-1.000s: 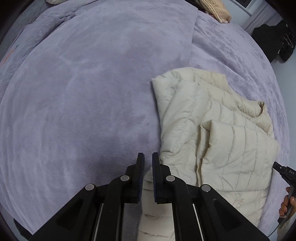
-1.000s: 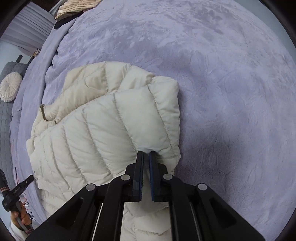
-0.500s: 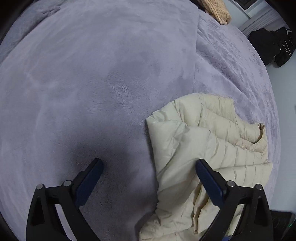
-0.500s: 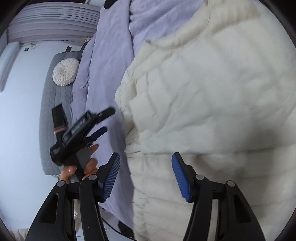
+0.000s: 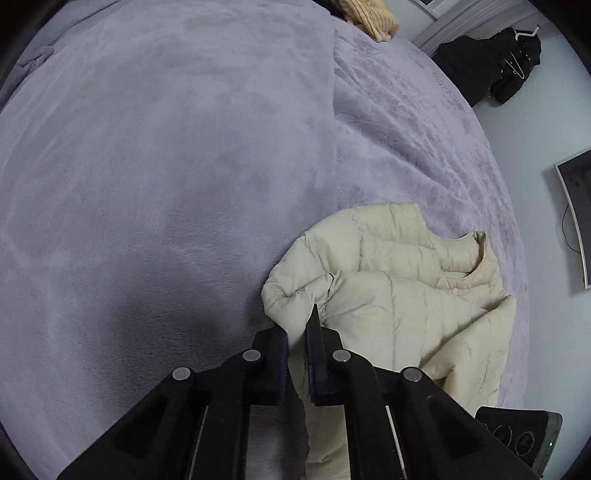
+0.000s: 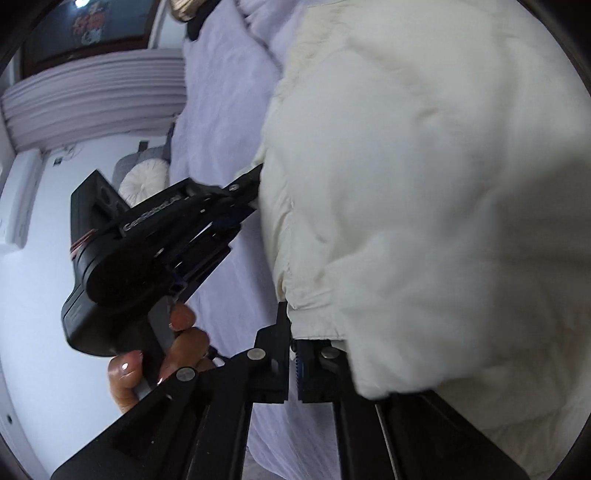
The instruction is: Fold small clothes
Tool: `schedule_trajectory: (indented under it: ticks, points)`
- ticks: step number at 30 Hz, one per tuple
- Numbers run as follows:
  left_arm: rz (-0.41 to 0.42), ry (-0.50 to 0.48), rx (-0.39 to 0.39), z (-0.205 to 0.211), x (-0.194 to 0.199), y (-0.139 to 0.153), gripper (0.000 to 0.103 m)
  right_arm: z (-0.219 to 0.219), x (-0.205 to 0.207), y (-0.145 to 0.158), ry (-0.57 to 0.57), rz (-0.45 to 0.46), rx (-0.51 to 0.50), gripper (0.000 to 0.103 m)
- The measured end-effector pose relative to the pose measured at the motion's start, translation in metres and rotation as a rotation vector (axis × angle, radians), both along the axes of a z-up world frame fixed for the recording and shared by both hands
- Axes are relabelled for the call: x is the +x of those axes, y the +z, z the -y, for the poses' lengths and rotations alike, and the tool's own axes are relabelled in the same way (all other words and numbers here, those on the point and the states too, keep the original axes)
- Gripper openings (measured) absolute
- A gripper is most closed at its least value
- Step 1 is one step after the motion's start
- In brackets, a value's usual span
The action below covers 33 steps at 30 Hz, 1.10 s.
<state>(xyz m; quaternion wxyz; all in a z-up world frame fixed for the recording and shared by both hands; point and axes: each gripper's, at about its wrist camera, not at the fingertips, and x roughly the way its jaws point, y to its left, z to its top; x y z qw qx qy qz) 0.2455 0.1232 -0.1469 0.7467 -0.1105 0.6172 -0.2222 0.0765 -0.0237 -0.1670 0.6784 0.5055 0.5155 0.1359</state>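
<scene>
Both the left gripper [image 5: 297,334] and right gripper [image 6: 291,332] pinch the puffy jacket [image 5: 391,295] by thin edges; slippery fabric could slide free onto the bed [image 5: 166,166].

One cream quilted jacket [image 5: 399,302] lies on one bed covered in lilac plush [image 5: 166,166]. Two grippers show: the left gripper [image 5: 296,332], with its two fingers [image 5: 316,354] pinched on the jacket's edge, and the right gripper [image 6: 291,332], likewise with two fingers closed on the fabric. One hand [image 6: 162,350] shows, wrapped around a gripper handle. Further off are one tan knitted garment [image 5: 369,16], one dark garment on a hanger [image 5: 506,62], one round cushion [image 6: 144,179] and one wall screen [image 5: 576,218].
</scene>
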Motion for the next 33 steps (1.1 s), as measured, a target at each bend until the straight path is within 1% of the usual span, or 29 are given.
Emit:
schedule_trajectory:
  ticks: [2, 3, 5, 7, 9, 11, 12, 14, 16, 18, 20, 22, 23, 25, 26, 28, 30, 32, 33]
  points:
    - [-0.025, 0.021, 0.022, -0.012, 0.001, -0.013, 0.009, -0.014, 0.003, -0.01, 0.035, -0.022, -0.005, 0.002]
    - [-0.029, 0.028, 0.014, -0.016, 0.0, -0.017, 0.009, -0.02, 0.003, -0.019, 0.046, -0.044, -0.003, 0.002]
    - [-0.028, 0.036, -0.005, -0.021, -0.003, -0.02, 0.009, -0.027, 0.004, -0.033, 0.059, -0.087, -0.013, 0.002]
    - [-0.02, 0.033, 0.0, -0.024, -0.005, -0.019, 0.009, -0.029, 0.004, -0.038, 0.062, -0.107, -0.019, 0.003]
    - [-0.014, 0.033, 0.001, -0.024, -0.004, -0.016, 0.009, -0.027, 0.004, -0.033, 0.086, -0.126, -0.032, 0.004]
    - [-0.015, 0.039, -0.007, -0.025, -0.002, -0.014, 0.009, -0.023, 0.001, -0.017, 0.142, -0.141, -0.053, 0.009]
    - [-0.014, 0.036, -0.009, -0.028, -0.003, -0.013, 0.009, -0.019, -0.002, -0.005, 0.174, -0.137, -0.062, 0.009]
    - [-0.004, 0.024, -0.006, -0.029, -0.005, -0.01, 0.009, -0.003, -0.013, 0.022, 0.211, -0.091, -0.087, 0.009]
    - [0.009, 0.022, 0.013, -0.029, -0.005, -0.009, 0.009, 0.022, -0.022, 0.05, 0.22, -0.05, -0.148, 0.009]
    - [0.029, 0.036, 0.048, -0.032, -0.005, -0.007, 0.009, 0.053, -0.023, 0.07, 0.19, -0.019, -0.235, 0.009]
    - [0.065, 0.072, 0.096, -0.038, -0.005, -0.001, 0.009, 0.089, -0.026, 0.08, 0.127, -0.032, -0.335, 0.009]
    - [0.101, 0.108, 0.135, -0.048, -0.004, 0.009, 0.009, 0.128, -0.029, 0.076, 0.051, -0.068, -0.362, 0.009]
    - [0.114, 0.116, 0.138, -0.052, -0.005, 0.015, 0.009, 0.145, -0.03, 0.072, 0.012, -0.091, -0.366, 0.012]
    - [0.134, 0.112, 0.133, -0.058, -0.009, 0.029, 0.009, 0.182, -0.047, 0.065, -0.047, -0.118, -0.378, 0.019]
    - [0.144, 0.099, 0.127, -0.058, -0.013, 0.035, 0.009, 0.193, -0.05, 0.063, -0.064, -0.121, -0.387, 0.025]
    - [0.166, 0.051, 0.125, -0.048, -0.024, 0.046, 0.009, 0.208, -0.05, 0.065, -0.086, -0.112, -0.38, 0.032]
    - [0.174, -0.005, 0.131, -0.031, -0.037, 0.05, 0.009, 0.212, -0.051, 0.067, -0.086, -0.108, -0.359, 0.032]
    - [0.156, -0.046, 0.138, -0.013, -0.048, 0.044, 0.009, 0.2, -0.043, 0.065, -0.047, -0.108, -0.364, 0.032]
    - [0.145, -0.058, 0.158, -0.005, -0.052, 0.037, 0.009, 0.196, -0.039, 0.061, -0.023, -0.107, -0.382, 0.032]
